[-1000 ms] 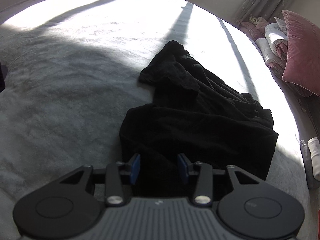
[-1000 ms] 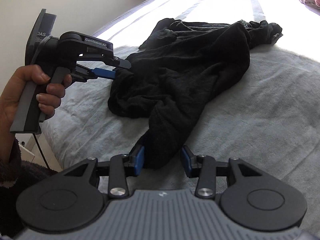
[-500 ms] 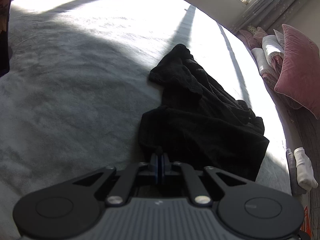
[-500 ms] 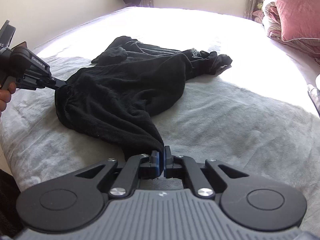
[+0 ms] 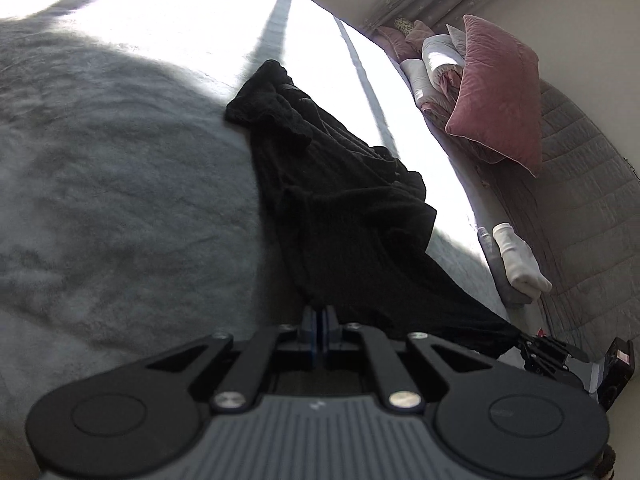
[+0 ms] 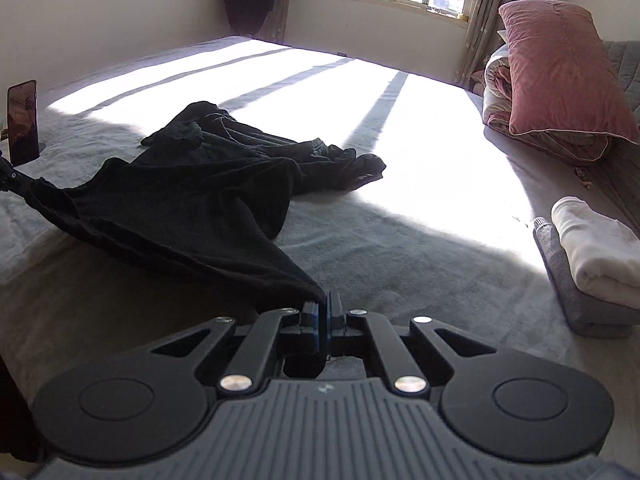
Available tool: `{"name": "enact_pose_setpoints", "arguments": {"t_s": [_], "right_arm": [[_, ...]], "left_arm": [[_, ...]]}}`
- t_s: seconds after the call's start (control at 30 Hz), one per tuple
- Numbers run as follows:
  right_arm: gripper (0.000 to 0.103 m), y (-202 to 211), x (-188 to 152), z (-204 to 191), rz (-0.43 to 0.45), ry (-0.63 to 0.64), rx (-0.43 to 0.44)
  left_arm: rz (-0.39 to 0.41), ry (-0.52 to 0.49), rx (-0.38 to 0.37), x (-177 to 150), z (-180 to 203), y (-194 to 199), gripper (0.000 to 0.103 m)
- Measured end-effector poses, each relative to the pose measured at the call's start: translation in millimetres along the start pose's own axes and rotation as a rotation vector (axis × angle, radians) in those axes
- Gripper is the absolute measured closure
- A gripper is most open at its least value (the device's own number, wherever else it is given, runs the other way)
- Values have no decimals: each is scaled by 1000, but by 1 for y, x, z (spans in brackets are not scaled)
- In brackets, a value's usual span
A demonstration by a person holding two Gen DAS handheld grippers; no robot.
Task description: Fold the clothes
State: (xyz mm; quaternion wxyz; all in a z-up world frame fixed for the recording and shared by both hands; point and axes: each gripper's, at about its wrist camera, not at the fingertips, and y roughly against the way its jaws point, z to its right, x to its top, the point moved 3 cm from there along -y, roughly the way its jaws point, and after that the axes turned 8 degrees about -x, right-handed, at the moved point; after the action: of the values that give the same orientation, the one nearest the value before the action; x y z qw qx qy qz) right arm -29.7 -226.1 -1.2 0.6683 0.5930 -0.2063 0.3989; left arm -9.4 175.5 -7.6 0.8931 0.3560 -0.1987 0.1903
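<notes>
My left tongs [image 5: 320, 330] clamped tight on one corner of the black garment [image 5: 340, 216], my right tongs [image 6: 323, 320] pinching another corner, cloth stretched between them, its far end crumpled on the grey bed [image 6: 400, 240].

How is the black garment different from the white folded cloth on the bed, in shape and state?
The black garment lies spread and crumpled, while the white folded cloth is a neat, compact bundle. The garment is held at two corners by the left tool and the right tool; the white cloth is untouched, resting on a grey folded item. Both lie on the bed.
</notes>
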Motion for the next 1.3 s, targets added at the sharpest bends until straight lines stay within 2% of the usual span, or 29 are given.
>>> {"name": "enact_pose_setpoints", "arguments": {"t_s": [0.13,0.2,0.4,0.53,0.63,0.67,0.73,0.77,0.8,0.87,0.93,1.13,1.3], "right_arm": [[100,9,-7,-7,-15,69,82],[100,14,-10,-11,-23,103,123],[100,17,-20,-24,-83,199,265],[100,12,-26,-33,-138,228,329],[96,9,-29,-34,-177,214,372],[88,8,-29,-32,-185,203,386],[85,8,-27,-23,-199,136,426],[78,7,-26,-18,-201,88,451],[61,6,-23,-11,-200,28,479],[53,3,-18,5,-194,-99,530],[53,-6,-13,18,-198,-215,552],[53,-48,-9,45,-255,-521,545],[53,-88,-8,49,-313,-721,548]], "left_arm": [[-30,-53,-30,-14,-5,14,101],[-51,-89,-21,-20,-8,17,101],[-175,-185,52,-36,-19,7,100],[-241,-262,99,-40,-15,-4,99],[-231,-261,96,-36,-15,-3,95],[-216,-253,90,-32,-15,-1,89],[-175,-237,77,-26,-16,3,79],[-157,-227,70,-23,-16,5,72],[-140,-216,62,-20,-17,6,66],[-106,-183,64,-14,-19,5,60],[-86,-144,75,-7,-23,-2,55],[-48,-36,101,10,-37,-35,56],[64,88,65,35,-53,-51,56]]}}
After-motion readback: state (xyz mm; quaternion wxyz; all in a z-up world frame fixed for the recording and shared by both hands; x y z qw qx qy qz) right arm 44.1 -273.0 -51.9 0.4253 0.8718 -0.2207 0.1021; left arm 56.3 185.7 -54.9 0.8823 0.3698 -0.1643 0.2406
